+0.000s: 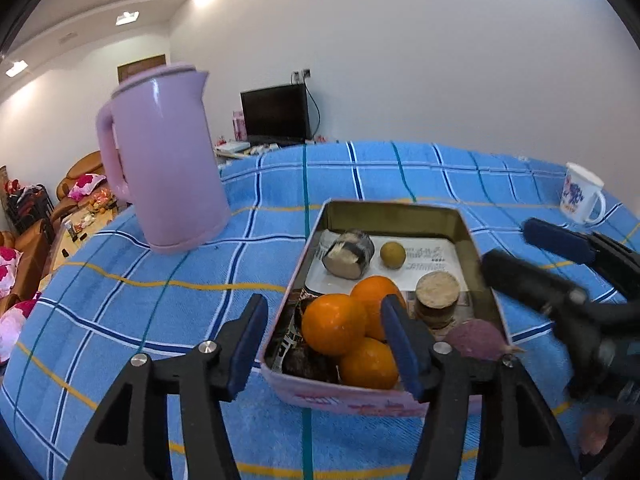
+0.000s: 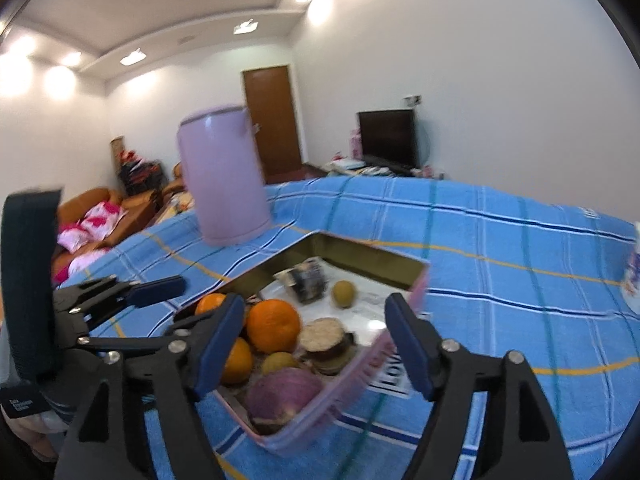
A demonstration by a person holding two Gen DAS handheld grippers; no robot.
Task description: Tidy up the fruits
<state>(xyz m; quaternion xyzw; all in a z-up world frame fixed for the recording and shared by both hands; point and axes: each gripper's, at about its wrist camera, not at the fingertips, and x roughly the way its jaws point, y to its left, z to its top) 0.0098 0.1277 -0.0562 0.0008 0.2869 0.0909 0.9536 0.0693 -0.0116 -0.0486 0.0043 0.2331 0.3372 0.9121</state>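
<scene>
A pink rectangular tin (image 1: 340, 394) (image 2: 404, 292) lies open on the blue checked cloth. It holds three oranges (image 1: 334, 330) (image 2: 274, 330), a small yellow-green fruit (image 1: 393, 255) (image 2: 344, 293), a purple round vegetable (image 1: 476, 338) (image 2: 284, 396), cut brown root pieces (image 1: 436, 300) (image 2: 322, 336) and a dark lump (image 1: 310, 364). My left gripper (image 1: 326, 348) is open and empty, its fingers astride the tin's near-left corner. My right gripper (image 2: 316, 346) is open and empty over the tin's near end. It also shows in the left wrist view (image 1: 532, 250), open at the right.
A tall lilac kettle (image 1: 164, 160) (image 2: 224, 176) stands on the cloth left of and behind the tin. A white printed mug (image 1: 580, 196) stands at the far right. Beyond the table are a television (image 1: 276, 114), a door (image 2: 272, 120) and sofas.
</scene>
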